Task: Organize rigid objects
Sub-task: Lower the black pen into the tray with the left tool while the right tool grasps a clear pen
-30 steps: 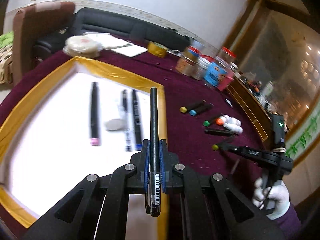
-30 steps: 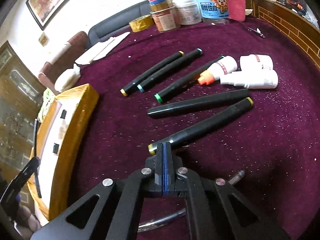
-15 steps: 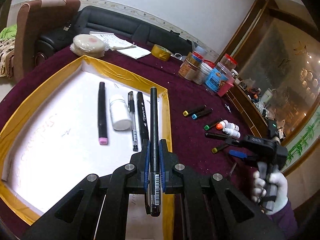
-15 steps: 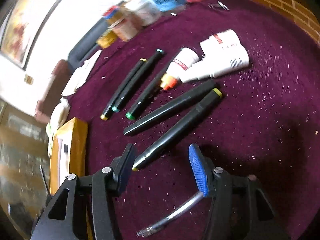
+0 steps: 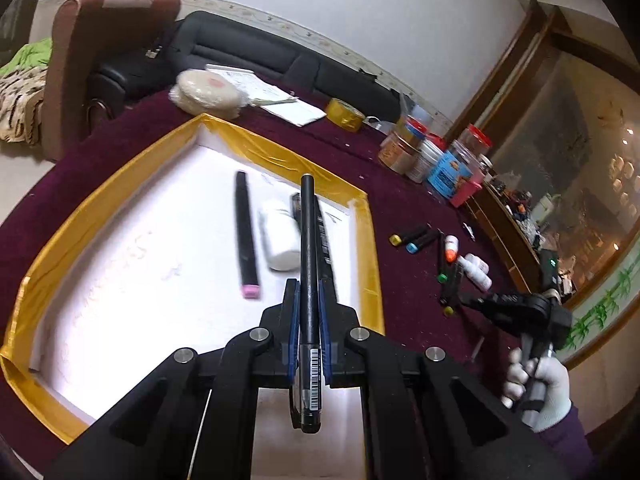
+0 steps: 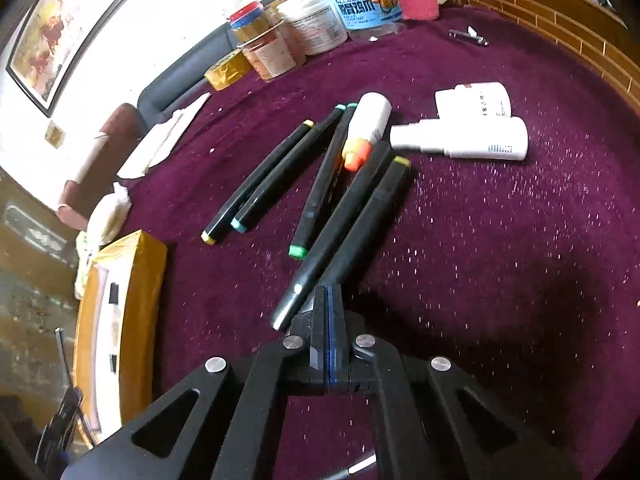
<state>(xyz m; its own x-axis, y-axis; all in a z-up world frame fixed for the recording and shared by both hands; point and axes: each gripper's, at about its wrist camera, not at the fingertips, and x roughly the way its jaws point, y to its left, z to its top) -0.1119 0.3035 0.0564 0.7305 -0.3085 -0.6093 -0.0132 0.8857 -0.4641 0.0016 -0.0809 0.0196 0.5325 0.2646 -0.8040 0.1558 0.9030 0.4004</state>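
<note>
**Two claws, one pen over the tray**

Two claws are both closed. The left gripper (image 5: 309,286) clamps a black pen (image 5: 307,236) near its barcoded rear end, the barrel running forward between the blue pads and hanging over the right part of the yellow-rimmed tray (image 5: 280,148). Inside the tray lie a pink-capped marker (image 5: 245,232), a white bottle (image 5: 280,236) and other pens (image 5: 323,240), partly hidden beneath the held one.

Well off the tray's right side, the right gripper (image 6: 328,294) has just been closing; its pads meet with nothing visible between them, the tips just at the near end of a yellow-capped marker (image 6: 372,216) on the purple cloth.

To place the pen well, I would lower it parallel to the pens already lying in the tray, over bare floor just beside them, and release low so it cannot roll. The right claw probably needs reopening and centring across the marker's barrel.
</note>
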